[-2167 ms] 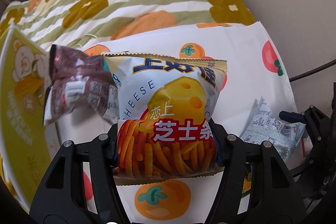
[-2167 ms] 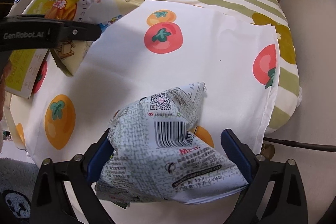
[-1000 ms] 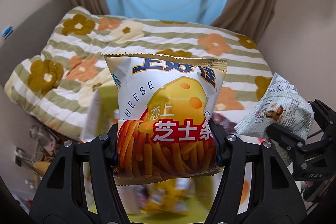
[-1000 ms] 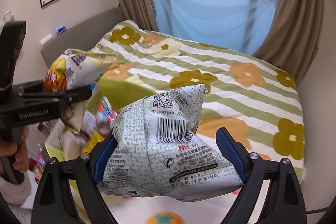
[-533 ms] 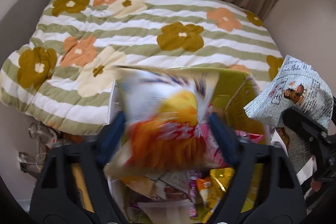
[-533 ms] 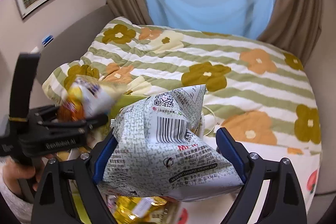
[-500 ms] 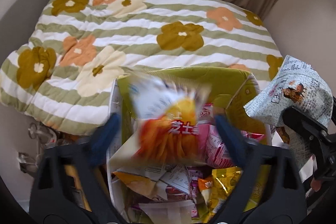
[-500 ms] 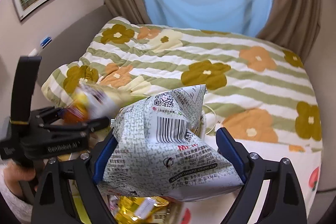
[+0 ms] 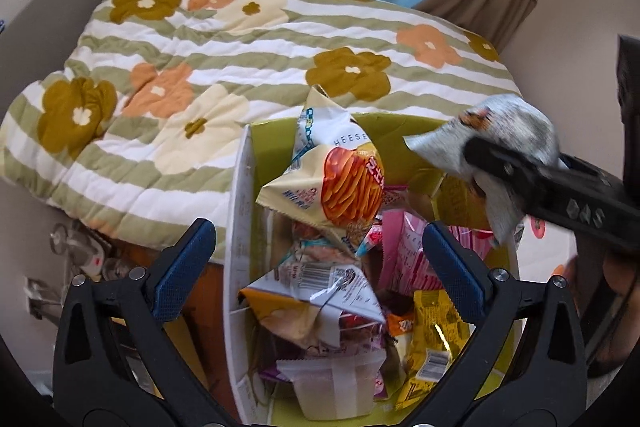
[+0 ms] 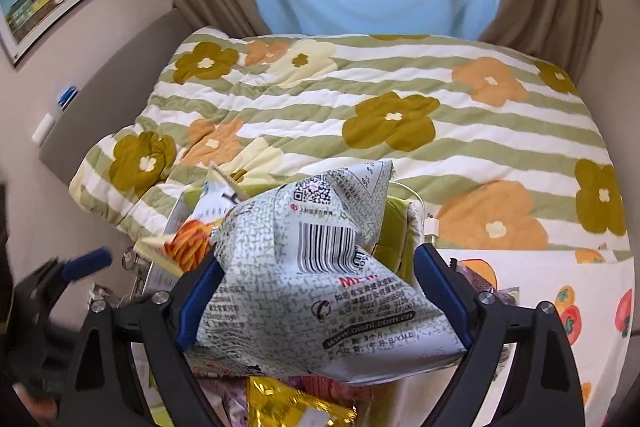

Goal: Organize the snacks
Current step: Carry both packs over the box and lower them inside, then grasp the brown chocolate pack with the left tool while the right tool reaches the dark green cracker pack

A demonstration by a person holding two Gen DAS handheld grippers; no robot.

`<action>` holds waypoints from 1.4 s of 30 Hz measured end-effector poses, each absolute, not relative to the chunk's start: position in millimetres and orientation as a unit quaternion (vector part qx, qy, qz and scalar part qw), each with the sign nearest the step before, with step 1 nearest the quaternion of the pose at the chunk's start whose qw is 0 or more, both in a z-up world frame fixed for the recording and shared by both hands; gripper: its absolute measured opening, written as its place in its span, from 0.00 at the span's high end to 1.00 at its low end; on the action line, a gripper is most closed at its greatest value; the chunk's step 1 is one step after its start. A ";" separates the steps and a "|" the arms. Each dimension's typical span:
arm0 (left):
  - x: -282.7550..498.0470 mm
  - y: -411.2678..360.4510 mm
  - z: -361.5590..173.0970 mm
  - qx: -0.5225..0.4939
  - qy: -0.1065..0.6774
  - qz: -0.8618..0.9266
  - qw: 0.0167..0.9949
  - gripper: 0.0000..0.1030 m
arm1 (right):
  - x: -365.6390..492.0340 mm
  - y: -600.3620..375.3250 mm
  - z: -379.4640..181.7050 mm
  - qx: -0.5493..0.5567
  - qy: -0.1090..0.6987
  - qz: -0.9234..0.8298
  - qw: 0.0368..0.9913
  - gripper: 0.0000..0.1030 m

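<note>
- Hovering wide open over the box, the left gripper has nothing between its blue pads, and the cheese stick bag sits tilted on top of the snack pile, against the far wall.
- Over on the right, the right gripper is clamped on the grey patterned bag, barcode side up, held above the box's near corner — ready for a drop, by the look of it.
- Inside, packets lie heaped at all angles, so this bag will likely just land on top.
- Beyond the box lies the flowered quilt.
</note>
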State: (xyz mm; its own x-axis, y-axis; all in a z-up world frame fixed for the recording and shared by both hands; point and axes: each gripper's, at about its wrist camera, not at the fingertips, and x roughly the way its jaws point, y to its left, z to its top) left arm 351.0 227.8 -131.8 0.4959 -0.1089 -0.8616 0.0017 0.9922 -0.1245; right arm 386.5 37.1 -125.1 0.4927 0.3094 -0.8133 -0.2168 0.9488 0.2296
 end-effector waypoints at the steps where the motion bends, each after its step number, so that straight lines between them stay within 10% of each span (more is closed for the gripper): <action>1: 349.5 228.7 -131.8 -0.050 0.501 -0.028 0.863 0.01 | 388.9 38.2 -126.5 0.053 0.480 0.148 0.863 0.10; 23: 310.6 218.7 -125.4 -0.069 0.488 -0.046 0.869 0.01 | 337.1 25.8 -113.3 0.046 0.452 0.141 0.880 0.01; 42: 259.5 45.9 -80.5 -0.053 0.435 -0.076 0.896 0.01 | 253.2 -133.6 -64.3 0.044 0.405 0.096 0.908 0.01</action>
